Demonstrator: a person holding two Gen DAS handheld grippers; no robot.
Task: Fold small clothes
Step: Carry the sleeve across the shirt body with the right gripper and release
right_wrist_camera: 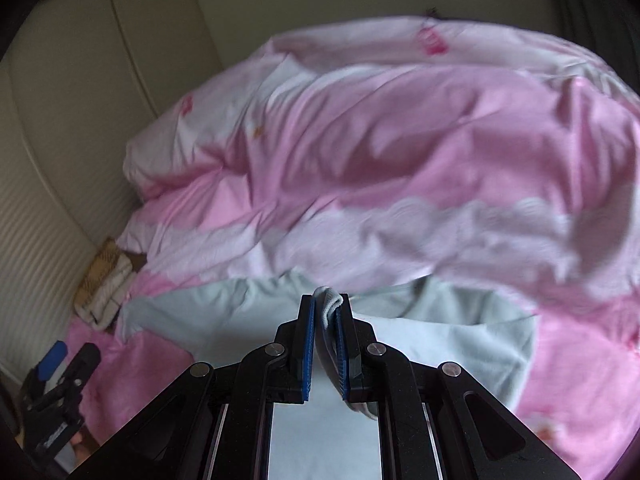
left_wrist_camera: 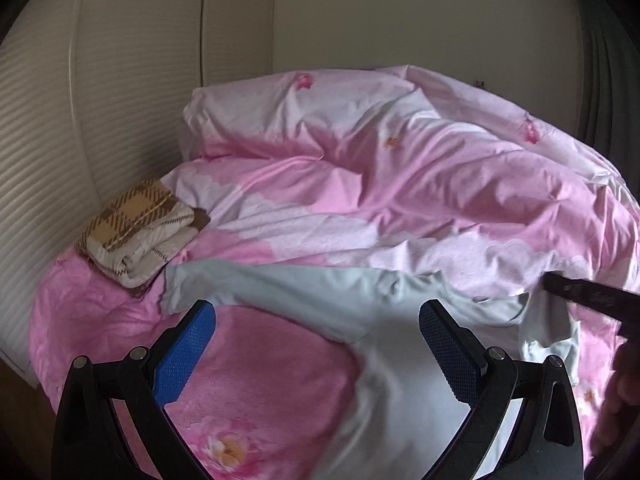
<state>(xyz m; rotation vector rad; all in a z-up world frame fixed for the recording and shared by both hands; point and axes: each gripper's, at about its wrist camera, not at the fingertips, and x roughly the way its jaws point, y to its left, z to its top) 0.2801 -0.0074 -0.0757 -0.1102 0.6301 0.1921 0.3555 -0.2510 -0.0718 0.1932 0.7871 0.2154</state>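
Note:
A pale grey-green long-sleeved shirt (left_wrist_camera: 320, 296) lies spread on the pink bed, one sleeve stretched left. My left gripper (left_wrist_camera: 316, 320) is open above the shirt's body, blue pads wide apart, holding nothing. My right gripper (right_wrist_camera: 326, 312) is shut on a fold of the shirt's (right_wrist_camera: 440, 332) edge, with cloth bunched between its blue pads. The right gripper's black finger (left_wrist_camera: 580, 296) shows at the right of the left wrist view, by the other sleeve. The left gripper (right_wrist_camera: 60, 368) shows at the lower left of the right wrist view.
A folded brown-and-cream checked cloth (left_wrist_camera: 140, 228) lies at the bed's left edge. A rumpled pink flowered duvet (left_wrist_camera: 400, 184) is heaped behind the shirt. A pale ribbed wardrobe (left_wrist_camera: 48, 128) stands to the left.

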